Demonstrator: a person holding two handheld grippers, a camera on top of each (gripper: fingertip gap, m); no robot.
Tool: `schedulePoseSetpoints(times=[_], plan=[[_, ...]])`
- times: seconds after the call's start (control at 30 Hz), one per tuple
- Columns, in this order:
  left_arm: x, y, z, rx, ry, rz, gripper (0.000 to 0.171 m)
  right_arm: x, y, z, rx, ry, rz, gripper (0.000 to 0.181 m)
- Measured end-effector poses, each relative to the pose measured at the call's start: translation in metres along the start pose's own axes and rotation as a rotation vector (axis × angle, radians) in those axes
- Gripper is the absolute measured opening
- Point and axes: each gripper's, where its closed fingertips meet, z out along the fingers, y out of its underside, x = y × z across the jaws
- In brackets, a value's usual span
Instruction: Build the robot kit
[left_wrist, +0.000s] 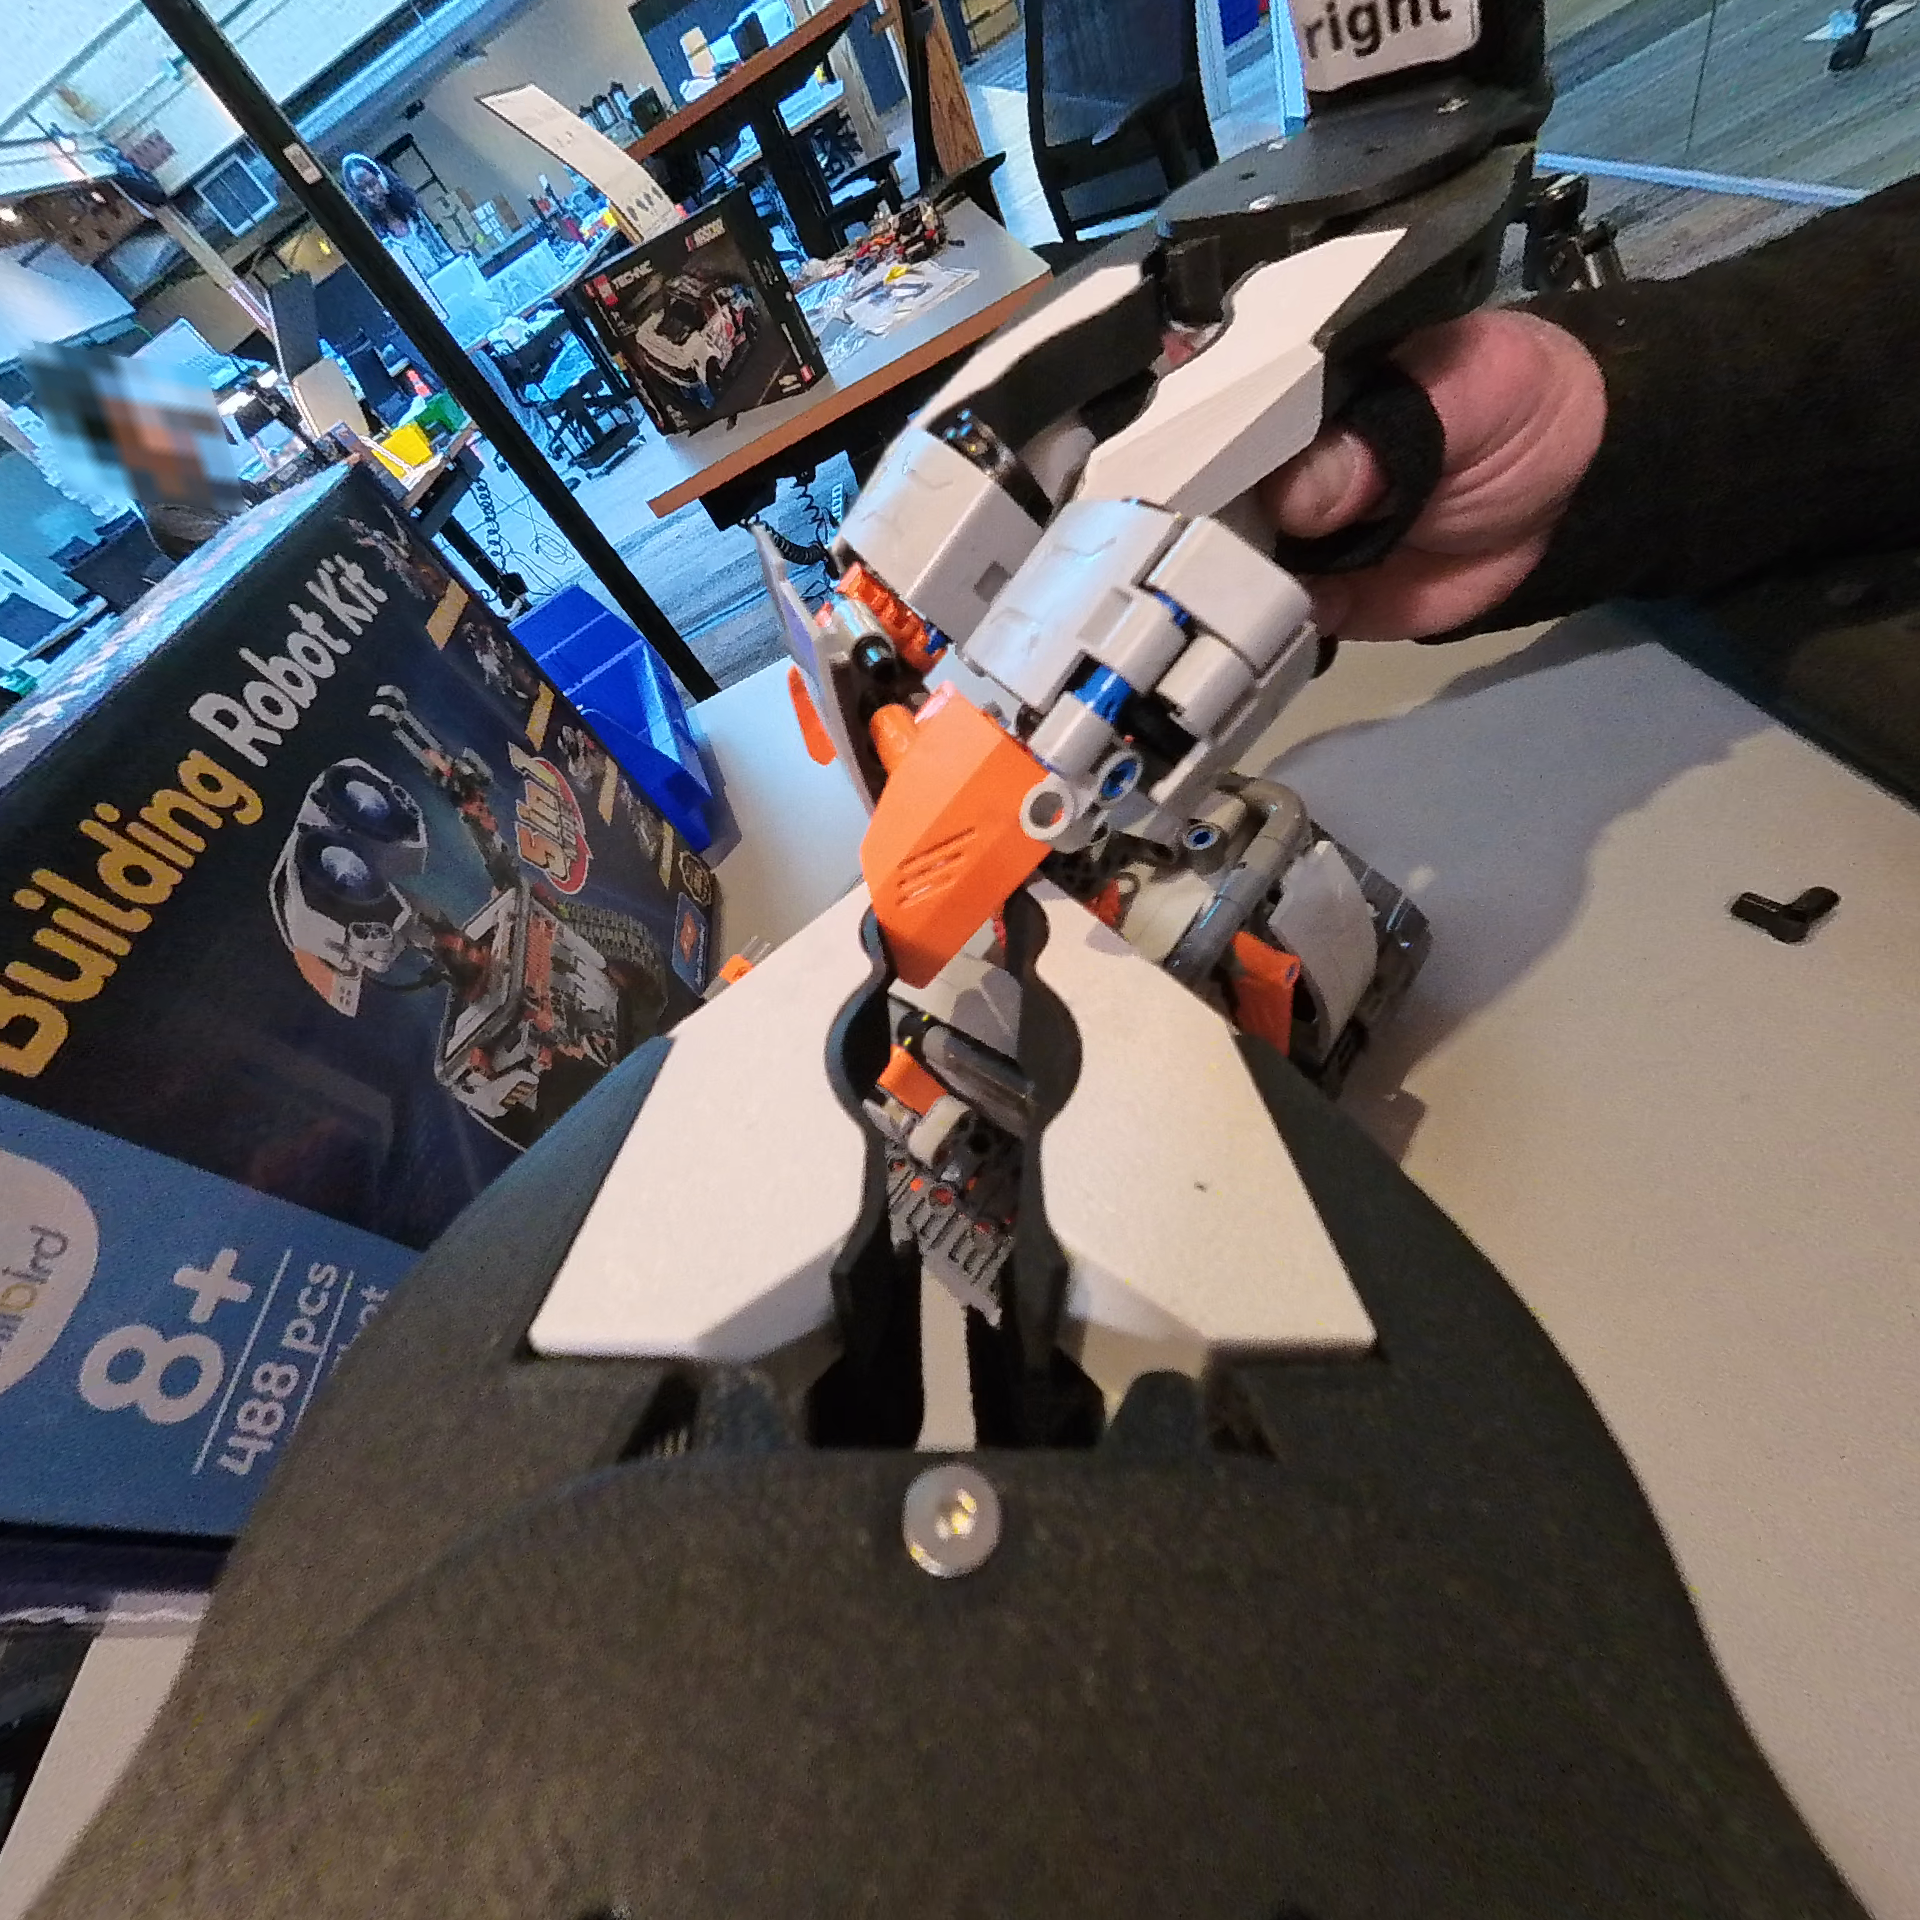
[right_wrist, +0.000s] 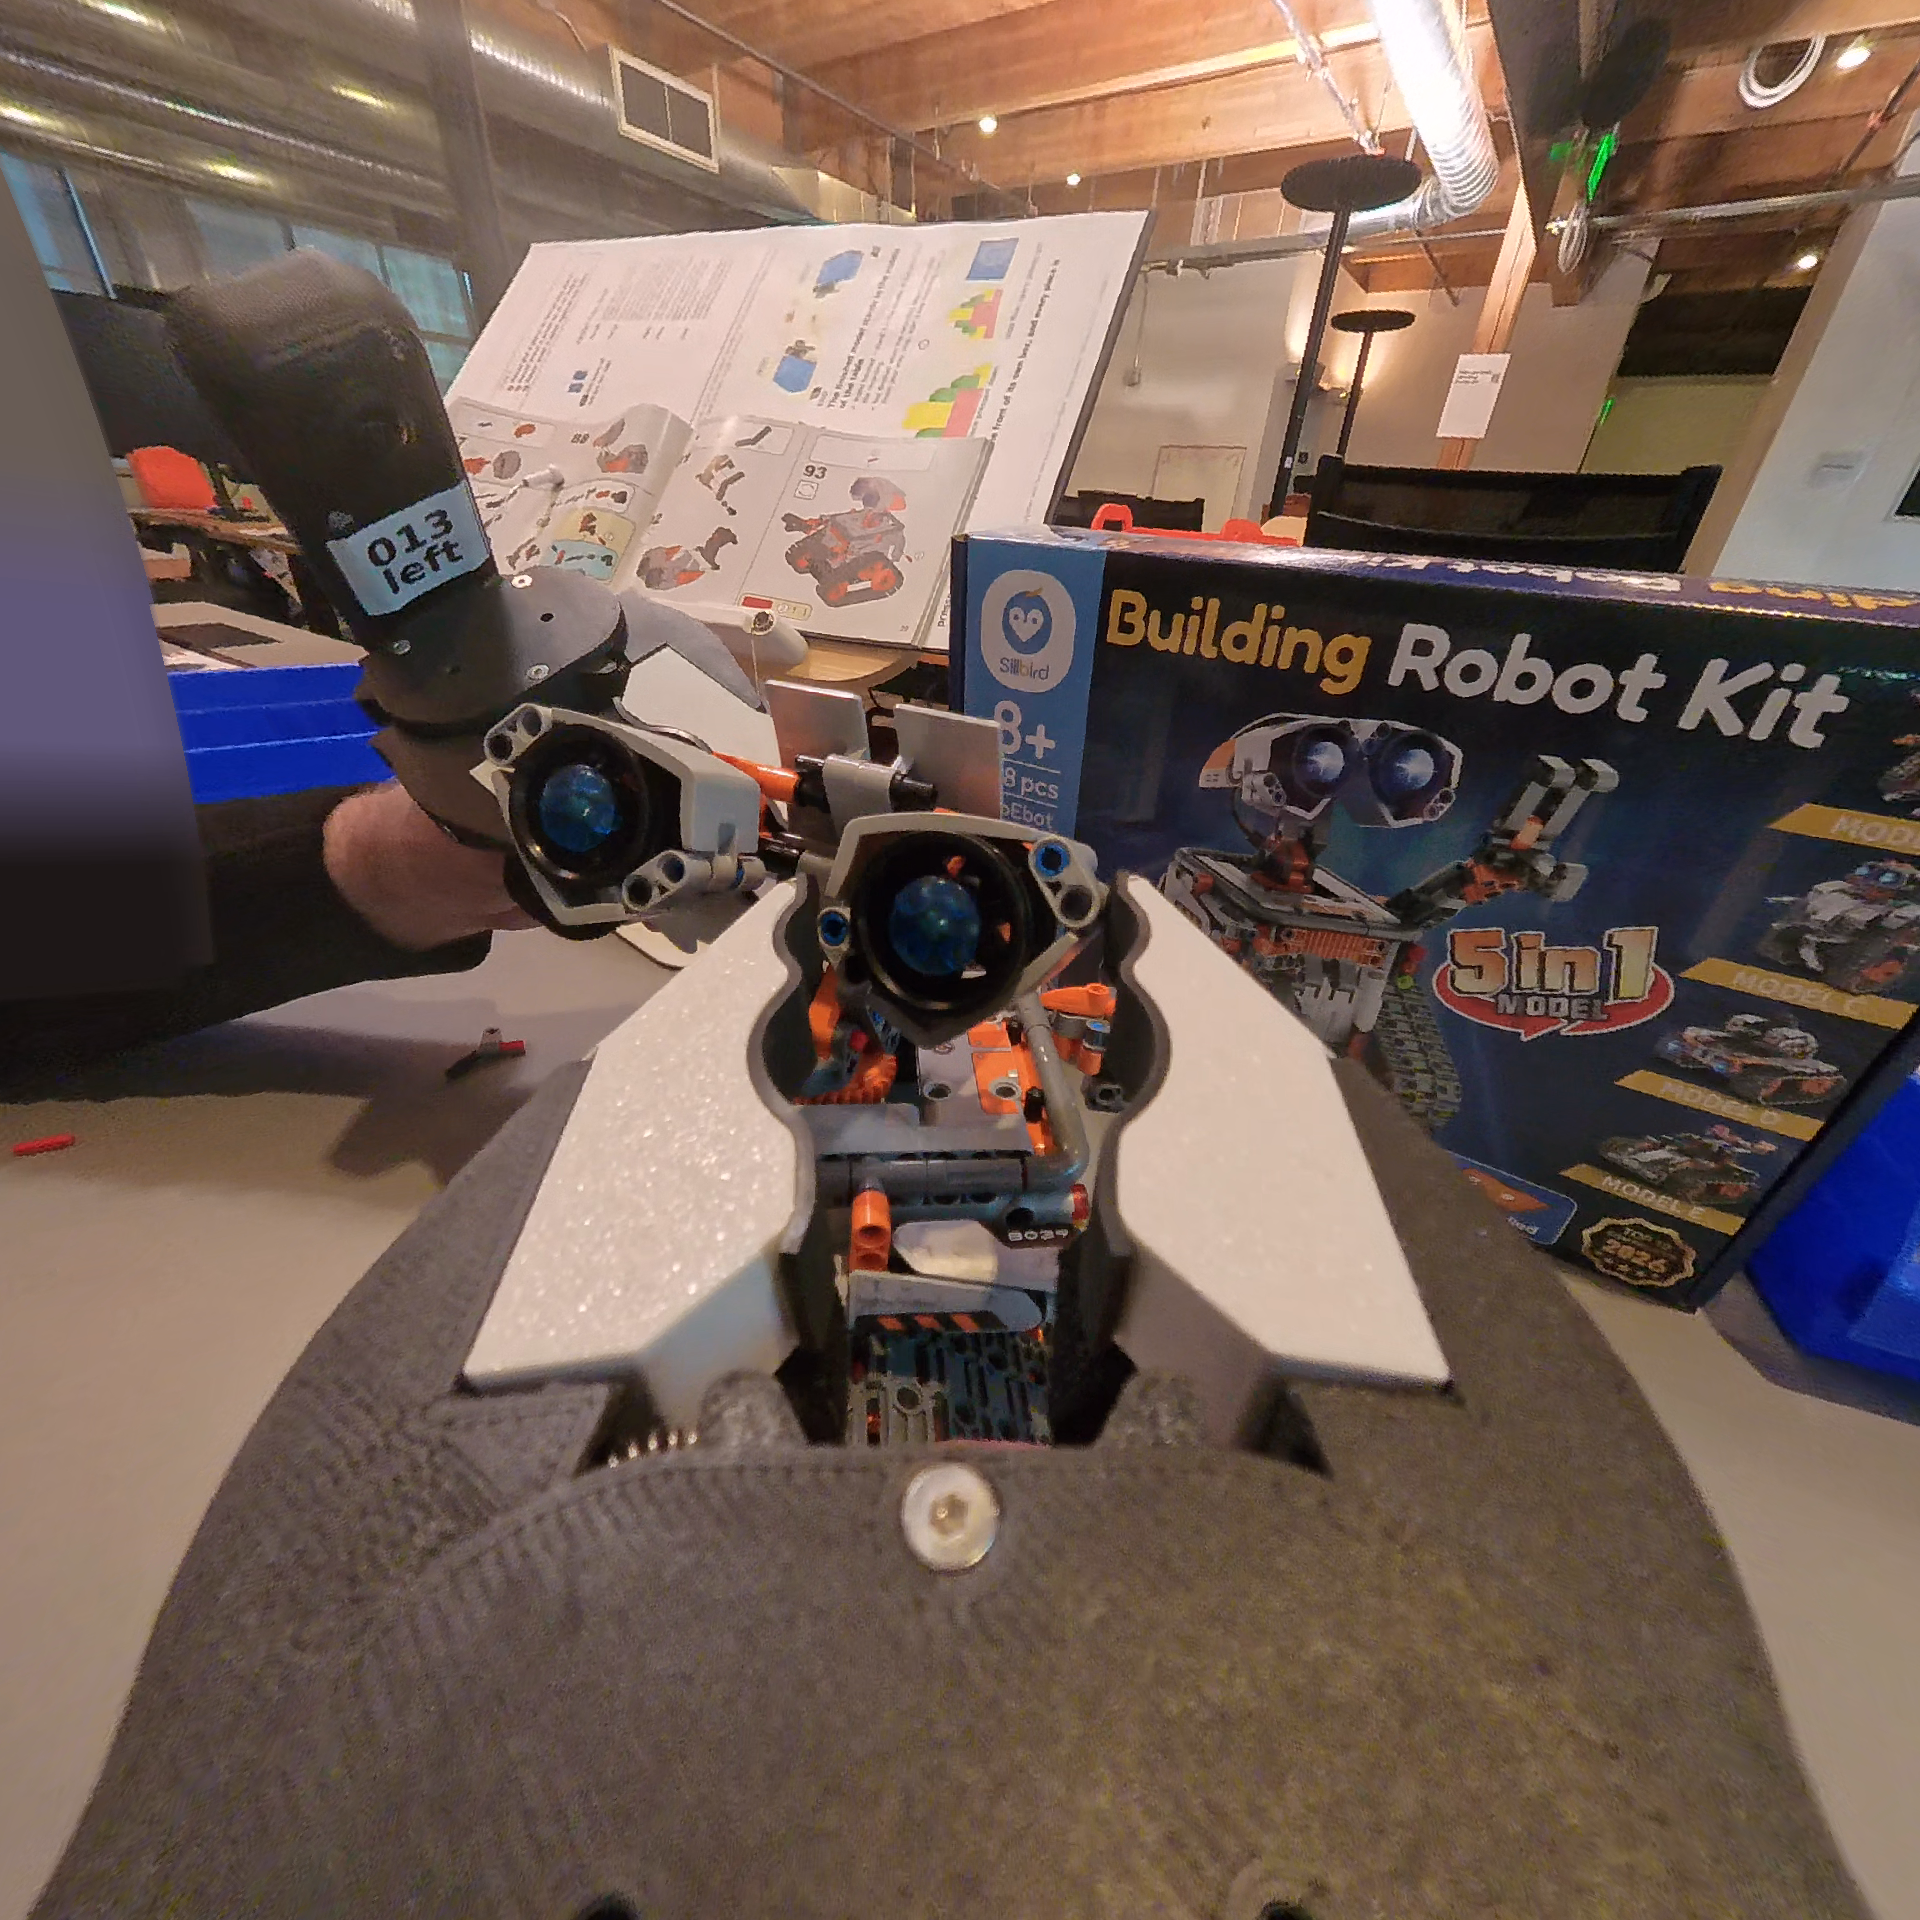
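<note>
A toy robot built of grey, orange and black bricks (left_wrist: 1278, 935) stands on the white table (left_wrist: 1610, 1195). It has two blue-lensed eye pods (right_wrist: 582, 810). My left gripper (left_wrist: 951, 925) is shut on an orange and grey part low on the robot's neck. My right gripper (right_wrist: 951, 894) is shut on the robot's head, its white fingers (right_wrist: 665, 1122) on both sides of one eye pod (right_wrist: 930, 925). The right gripper also shows in the left wrist view (left_wrist: 1101, 416), above the head. The left gripper also shows in the right wrist view (right_wrist: 675, 649), behind the other eye pod.
A dark blue kit box (left_wrist: 312, 883) (right_wrist: 1455, 831) stands close beside the robot. Blue bins (left_wrist: 623, 686) (right_wrist: 1849, 1247) flank it. An open instruction booklet (right_wrist: 779, 499) is propped up behind. Small loose parts lie on the table: a black one (left_wrist: 1782, 914) and a red one (right_wrist: 42, 1145). Tip to tip, the grippers are about 6 cm apart.
</note>
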Motion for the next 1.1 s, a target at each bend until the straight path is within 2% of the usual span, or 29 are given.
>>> schedulePoseSetpoints(times=[0.17,0.23,0.33,0.53,0.67,1.1], plan=[[0.001,0.000,0.002,0.017,0.021,-0.032,0.017,0.000,0.002,-0.002,0.011,0.021,0.006,0.054],[0.003,0.007,0.003,-0.002,0.055,-0.056,0.027,0.000,0.002,-0.002,0.012,0.025,0.010,0.054],[0.003,0.017,0.003,-0.009,0.102,-0.120,0.029,-0.001,0.001,-0.002,0.011,0.031,-0.005,0.054],[-0.001,0.024,0.006,-0.014,0.117,-0.196,0.028,0.000,0.002,-0.002,-0.003,0.024,0.016,0.055],[0.005,0.023,0.008,-0.004,0.137,-0.215,0.019,0.002,0.001,-0.002,-0.002,0.012,0.041,0.054],[0.006,0.022,0.006,0.026,0.139,-0.238,0.023,-0.001,0.001,-0.004,0.002,0.006,-0.006,0.055]])
